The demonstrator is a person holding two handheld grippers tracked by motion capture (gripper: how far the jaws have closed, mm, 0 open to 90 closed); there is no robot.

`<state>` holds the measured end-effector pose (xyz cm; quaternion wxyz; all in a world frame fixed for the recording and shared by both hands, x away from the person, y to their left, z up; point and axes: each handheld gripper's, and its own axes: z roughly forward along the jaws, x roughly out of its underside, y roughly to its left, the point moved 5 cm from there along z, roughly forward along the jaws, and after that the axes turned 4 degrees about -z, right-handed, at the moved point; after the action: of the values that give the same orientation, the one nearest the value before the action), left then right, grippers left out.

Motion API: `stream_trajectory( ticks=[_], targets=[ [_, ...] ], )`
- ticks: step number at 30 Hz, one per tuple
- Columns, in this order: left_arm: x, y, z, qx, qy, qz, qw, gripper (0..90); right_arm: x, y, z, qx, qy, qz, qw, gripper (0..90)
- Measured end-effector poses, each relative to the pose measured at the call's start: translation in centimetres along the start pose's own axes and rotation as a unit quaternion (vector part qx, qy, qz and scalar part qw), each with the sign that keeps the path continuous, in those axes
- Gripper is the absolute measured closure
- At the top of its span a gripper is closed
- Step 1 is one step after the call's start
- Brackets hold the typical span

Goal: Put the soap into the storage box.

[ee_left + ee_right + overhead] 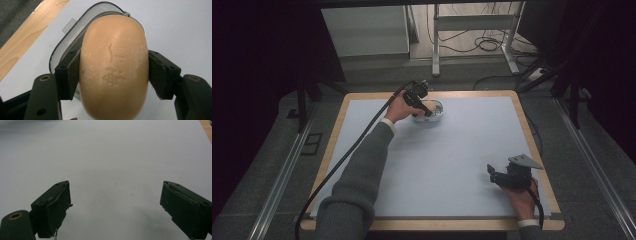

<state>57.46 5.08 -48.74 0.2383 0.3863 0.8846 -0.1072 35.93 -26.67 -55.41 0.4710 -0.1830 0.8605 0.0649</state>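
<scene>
**Soap pinched over its dish at the far side, right tongs idle**

Starting wide: the table point(447, 165) is a pale blue sheet with a wooden edge, bare across the middle.

Up at its far side, left of centre, I've got my left arm stretched out, grey sleeve point(357, 175) and all, with the left tongs point(424, 106) tipped down over a small clear soap dish point(438, 111).

In the left gripper view the picture is plain: a peach-coloured bar of soap point(113, 67), rounded and oval, sits between my two black jaws, both pads pressed flat against its long sides at about its middle. So the left tongs are clamped on the bar. The dish's clear rim point(75, 32) curves out behind it; whether the bar is touching the dish floor or just above it, I cannot tell.

How it'll handle, as I judge it: firm, modestly weighty, smooth and curved, so inclined to squirt out if squeezed off-centre. The surface looks dry and a bit powdery, which helps. Holding across the widest flat flanks, as now, seems the safest purchase.

Down at the near right corner, my right tongs point(498, 176) rest low over bare table, jaws spread wide with nothing between them.
</scene>
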Motion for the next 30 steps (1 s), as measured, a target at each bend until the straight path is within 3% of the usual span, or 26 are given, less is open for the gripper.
stream_trajectory(
  ticks=[9, 22, 25, 30],
  targets=[
    [-0.7, 0.3, 1.2, 0.004, 0.008, -0.002, 1.0000, 32.8, 0.0, 0.0, 0.0, 0.001, 0.000, 0.000, 1.0000, 9.4],
    [-0.4, 0.6, 2.6, 0.002, 0.019, -0.003, 0.9998, 32.5, 0.0, -0.1, 0.0, 0.001, 0.000, 0.002, 1.0000, 9.4],
    [-0.5, 0.5, 2.4, 0.009, 0.006, -0.010, 0.9999, 32.1, 0.0, -0.1, 0.0, 0.001, 0.001, 0.002, 1.0000, 9.4],
    [-0.6, 0.2, 1.6, 0.006, 0.003, -0.005, 1.0000, 28.8, 0.0, -0.1, 0.0, 0.001, 0.002, 0.000, 1.0000, 9.4]
  ],
)
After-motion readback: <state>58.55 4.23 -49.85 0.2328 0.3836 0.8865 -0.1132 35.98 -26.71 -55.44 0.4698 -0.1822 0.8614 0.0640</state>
